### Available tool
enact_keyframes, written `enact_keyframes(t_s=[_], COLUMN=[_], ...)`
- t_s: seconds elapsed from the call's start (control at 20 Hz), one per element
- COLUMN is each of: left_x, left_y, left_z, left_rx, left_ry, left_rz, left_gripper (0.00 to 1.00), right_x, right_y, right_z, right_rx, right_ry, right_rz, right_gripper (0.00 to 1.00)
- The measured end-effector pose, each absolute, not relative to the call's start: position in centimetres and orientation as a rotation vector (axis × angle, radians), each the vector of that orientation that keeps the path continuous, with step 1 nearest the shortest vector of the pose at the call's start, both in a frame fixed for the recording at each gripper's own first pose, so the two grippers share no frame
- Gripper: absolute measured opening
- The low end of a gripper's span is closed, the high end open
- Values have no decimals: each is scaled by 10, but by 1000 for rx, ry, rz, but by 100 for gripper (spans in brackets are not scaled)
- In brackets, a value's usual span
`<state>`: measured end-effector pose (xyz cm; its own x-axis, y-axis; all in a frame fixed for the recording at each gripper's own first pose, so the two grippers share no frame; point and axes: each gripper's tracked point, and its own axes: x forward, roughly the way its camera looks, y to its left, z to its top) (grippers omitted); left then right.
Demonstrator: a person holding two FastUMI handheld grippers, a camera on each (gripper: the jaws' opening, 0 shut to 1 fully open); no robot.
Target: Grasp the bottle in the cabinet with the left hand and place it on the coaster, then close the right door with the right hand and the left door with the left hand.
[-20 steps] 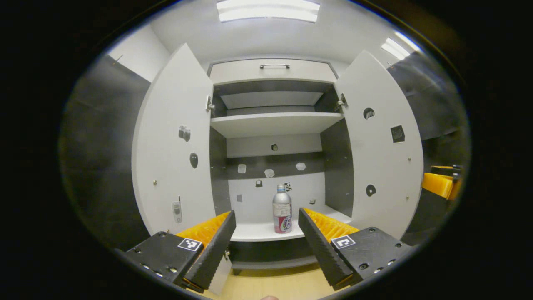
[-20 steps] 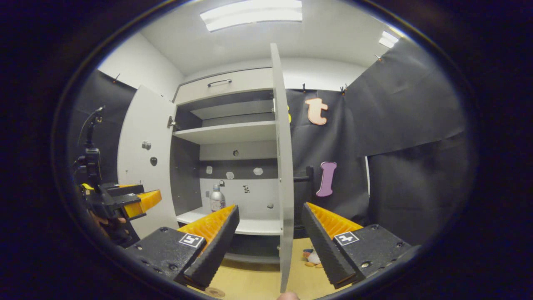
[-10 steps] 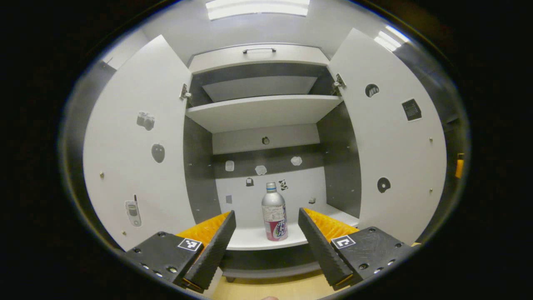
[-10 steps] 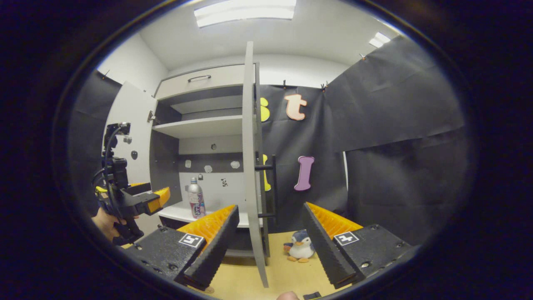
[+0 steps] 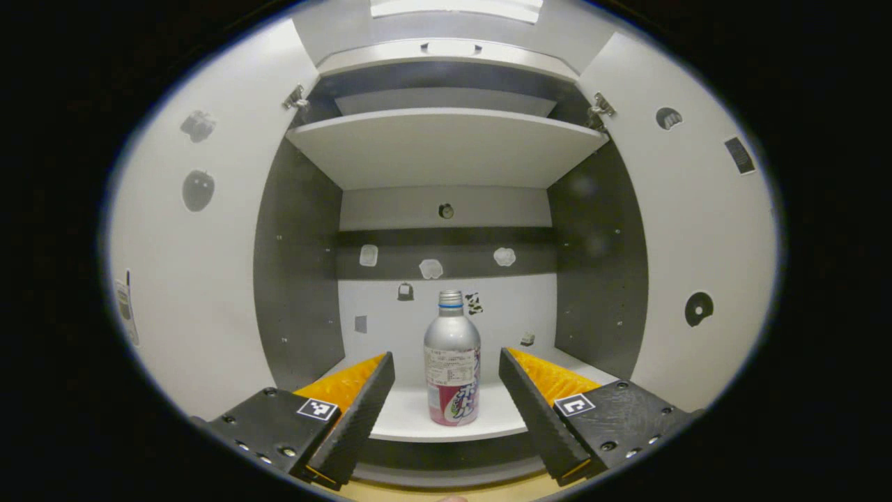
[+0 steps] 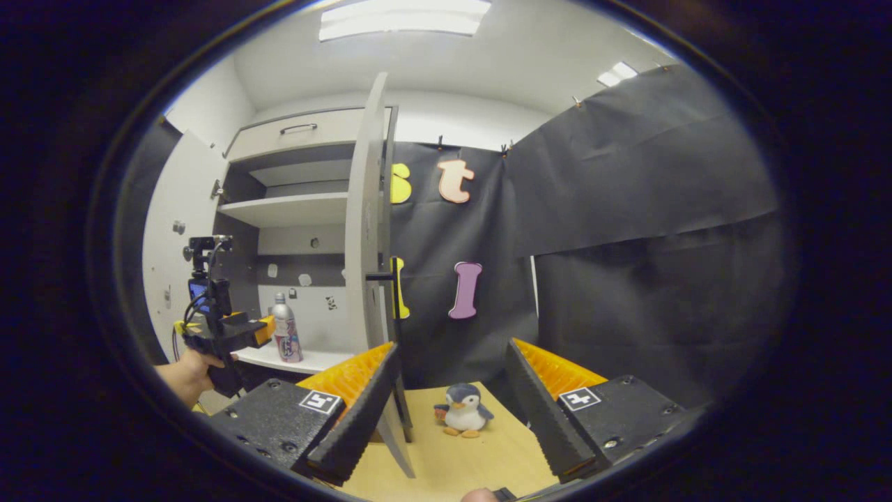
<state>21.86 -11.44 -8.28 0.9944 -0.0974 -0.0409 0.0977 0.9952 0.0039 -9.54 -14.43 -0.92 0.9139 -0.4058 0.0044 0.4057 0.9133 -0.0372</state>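
A silver bottle (image 5: 452,360) with a pink and white label stands upright on the cabinet's lower shelf (image 5: 488,422). My left gripper (image 5: 446,408) is open, its fingers spread either side of the bottle and short of it. In the right gripper view the bottle (image 6: 284,337) sits just beyond the left gripper (image 6: 256,331), held by a hand. My right gripper (image 6: 449,411) is open and holds nothing, near the edge of the open right door (image 6: 366,230). The left door (image 5: 188,279) stands wide open.
A toy penguin (image 6: 462,410) sits on the wooden surface (image 6: 453,467) below the right door. The upper shelf (image 5: 446,143) bears nothing. Small stickers dot the cabinet's back wall (image 5: 446,244) and both doors. Black cloth hangs to the right of the cabinet.
My left gripper has moved forward between the doors toward the bottle, which now looks larger. My right gripper has swung right, so the right door's edge and the penguin moved left in its view.
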Motion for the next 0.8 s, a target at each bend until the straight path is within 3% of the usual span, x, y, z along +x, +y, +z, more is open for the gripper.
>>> enact_keyframes(t_s=[0.3,0.35,0.4,0.45,0.75,0.8], left_x=[264,270,274,280,310,312], left_y=[-122,-123,-125,-128,-137,-136], left_z=[-89,-90,-92,-95,-103,-101], left_rx=[16,19,14,7,-13,-21], left_ry=[46,49,58,69,94,96], left_rz=[-112,-112,-118,-120,-146,-143], left_gripper=[97,97,100,96,97,96], right_x=[-100,-101,-102,-103,-111,-112], right_y=[-154,-153,-155,-156,-162,-160], right_z=[-5,-3,-2,0,0,1], right_rx=[-48,-52,-57,-61,-61,-60], right_ry=[0,-4,-8,-11,-1,-4], right_rz=[-456,-458,-464,-469,-502,-499], right_gripper=[95,99,99,99,95,99])
